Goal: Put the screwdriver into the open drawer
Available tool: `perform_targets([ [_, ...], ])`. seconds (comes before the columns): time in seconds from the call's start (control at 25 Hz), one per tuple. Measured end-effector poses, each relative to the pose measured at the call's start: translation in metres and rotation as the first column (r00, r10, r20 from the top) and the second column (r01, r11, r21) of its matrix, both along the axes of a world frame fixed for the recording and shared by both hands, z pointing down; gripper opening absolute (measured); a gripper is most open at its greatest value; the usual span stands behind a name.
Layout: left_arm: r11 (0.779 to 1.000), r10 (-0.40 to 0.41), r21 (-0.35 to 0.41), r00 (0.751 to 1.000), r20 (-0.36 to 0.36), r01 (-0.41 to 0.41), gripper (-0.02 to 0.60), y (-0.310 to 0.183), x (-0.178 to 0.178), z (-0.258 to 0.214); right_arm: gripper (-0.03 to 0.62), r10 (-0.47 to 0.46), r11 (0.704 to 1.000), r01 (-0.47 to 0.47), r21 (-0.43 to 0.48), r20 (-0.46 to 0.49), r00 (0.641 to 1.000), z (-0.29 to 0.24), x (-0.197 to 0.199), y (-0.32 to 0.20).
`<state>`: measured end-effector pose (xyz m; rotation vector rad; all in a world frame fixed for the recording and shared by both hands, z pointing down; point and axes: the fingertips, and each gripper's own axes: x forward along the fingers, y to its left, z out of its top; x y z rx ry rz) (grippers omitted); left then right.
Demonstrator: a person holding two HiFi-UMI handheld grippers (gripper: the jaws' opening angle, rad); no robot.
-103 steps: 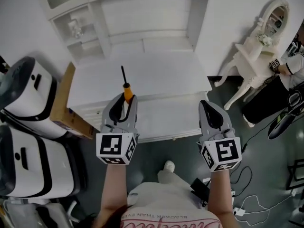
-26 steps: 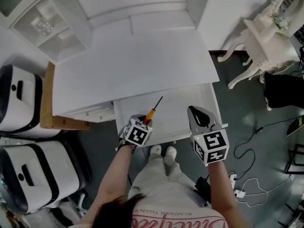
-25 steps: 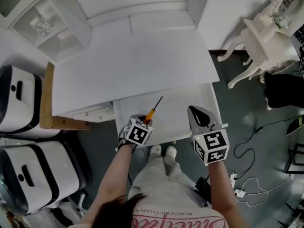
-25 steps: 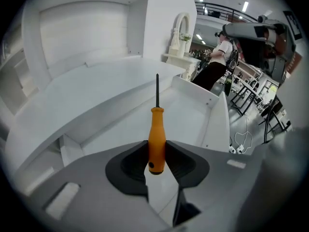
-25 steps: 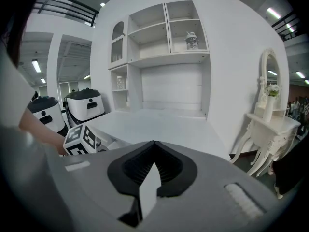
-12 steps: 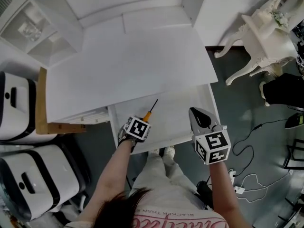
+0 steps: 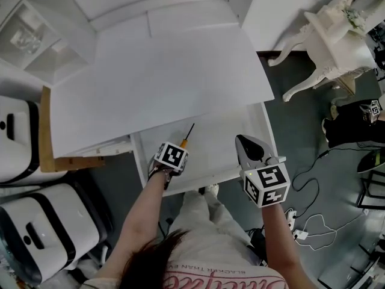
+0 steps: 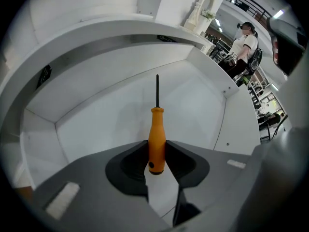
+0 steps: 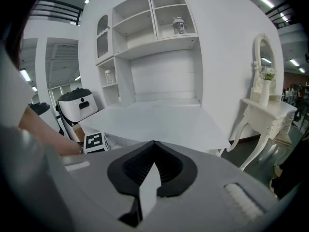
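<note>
Both angled down — left tongs (image 8: 157, 148) clamp screwdriver (image 8: 156, 132) over drawer (image 7: 224, 142), right tongs (image 9: 153, 146) closed, empty.

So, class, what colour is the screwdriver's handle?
The screwdriver handle is orange, clearest in the left gripper view.

We stand in a big hall staged as a bedroom: a white desk (image 7: 162, 71) with shelves (image 9: 164, 18), an ornate dressing table (image 7: 337, 35), loose cables (image 7: 313, 227) on grey floor (image 7: 301, 131), a railed gallery (image 8: 251, 4) overhead.

I see a white dressing table (image 7: 337, 41) well right of my right gripper (image 7: 243, 142), and two white machines (image 7: 42, 227) left of my left gripper (image 7: 178, 146).
</note>
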<state>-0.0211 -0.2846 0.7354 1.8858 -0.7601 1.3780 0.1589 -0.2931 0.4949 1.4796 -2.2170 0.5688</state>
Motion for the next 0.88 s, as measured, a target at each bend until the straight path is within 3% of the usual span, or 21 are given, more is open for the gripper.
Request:
perform_targets([
  [0.72,0.998,-0.022,-0.064,0.999,0.024,0.023,0.136,0.003,0.006,0.013,0.002,0.029,0.999,-0.028,-0.027,0.008,1.0,0.008,0.013,0.008],
  [0.8,0.997,-0.02,-0.072,1.0,0.016,0.021,0.165,0.003,0.007,0.012,0.002,0.035,0.999,-0.035,-0.026,0.017,0.999,0.007,0.015,0.007],
  [0.88,0.995,-0.019,-0.097,1.0,-0.007,0.018,0.233,0.006,0.011,0.01,0.002,0.038,0.999,-0.038,-0.023,0.02,0.999,0.006,0.016,0.007],
])
